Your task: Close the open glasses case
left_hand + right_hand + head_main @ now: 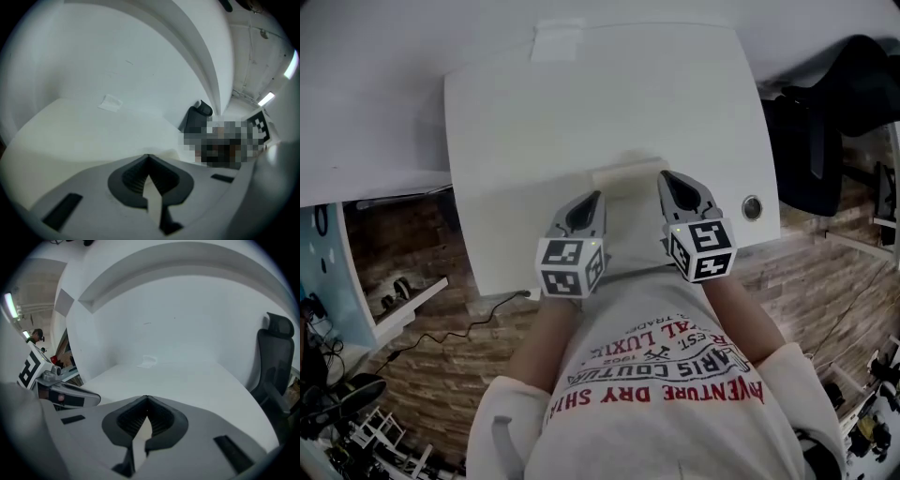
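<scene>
My left gripper has its jaws pressed together on nothing, its tip just beside the single cream glasses case on the white table. My right gripper, jaws also together and empty, sits at the case's right end. Two grippers, one case.

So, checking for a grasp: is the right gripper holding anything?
No, the right gripper has its jaws shut tip to tip with nothing between them.
</scene>
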{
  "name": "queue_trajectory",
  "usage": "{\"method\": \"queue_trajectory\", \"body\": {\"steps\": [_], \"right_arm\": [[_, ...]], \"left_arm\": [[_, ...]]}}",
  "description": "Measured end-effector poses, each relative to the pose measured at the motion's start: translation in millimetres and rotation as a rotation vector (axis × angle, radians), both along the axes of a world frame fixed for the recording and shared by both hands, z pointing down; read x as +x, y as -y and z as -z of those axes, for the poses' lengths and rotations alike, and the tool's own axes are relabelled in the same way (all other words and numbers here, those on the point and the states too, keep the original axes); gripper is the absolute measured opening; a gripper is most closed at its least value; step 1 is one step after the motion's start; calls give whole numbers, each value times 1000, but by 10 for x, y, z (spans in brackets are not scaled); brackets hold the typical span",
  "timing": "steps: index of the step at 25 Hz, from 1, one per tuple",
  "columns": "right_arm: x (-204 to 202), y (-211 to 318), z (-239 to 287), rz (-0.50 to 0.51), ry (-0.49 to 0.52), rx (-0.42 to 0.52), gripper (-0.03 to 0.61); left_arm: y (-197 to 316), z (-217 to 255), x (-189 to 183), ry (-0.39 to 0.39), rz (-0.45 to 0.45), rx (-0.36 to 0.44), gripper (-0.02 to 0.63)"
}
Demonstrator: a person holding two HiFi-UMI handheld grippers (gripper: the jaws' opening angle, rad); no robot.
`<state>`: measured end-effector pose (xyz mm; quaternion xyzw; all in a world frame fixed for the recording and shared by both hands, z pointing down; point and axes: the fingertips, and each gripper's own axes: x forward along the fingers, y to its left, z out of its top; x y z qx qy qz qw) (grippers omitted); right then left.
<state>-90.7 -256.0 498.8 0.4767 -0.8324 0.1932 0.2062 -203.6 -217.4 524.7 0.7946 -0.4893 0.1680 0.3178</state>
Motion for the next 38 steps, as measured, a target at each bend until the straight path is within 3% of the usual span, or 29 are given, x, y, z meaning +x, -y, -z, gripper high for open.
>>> {"method": "queue_trajectory", "body": {"steps": [7,14,38], "right_arm": [[-23,-26,645,10,35,137,12],[-81,-36,933,42,31,205,12],[-200,-27,998,72,24,224,12]], "left_arm": [[204,852,-158,19,41,225,-2],[270,1383,-337,48,80,368,-2],[294,1432,-389,54,105,398,-2]]}}
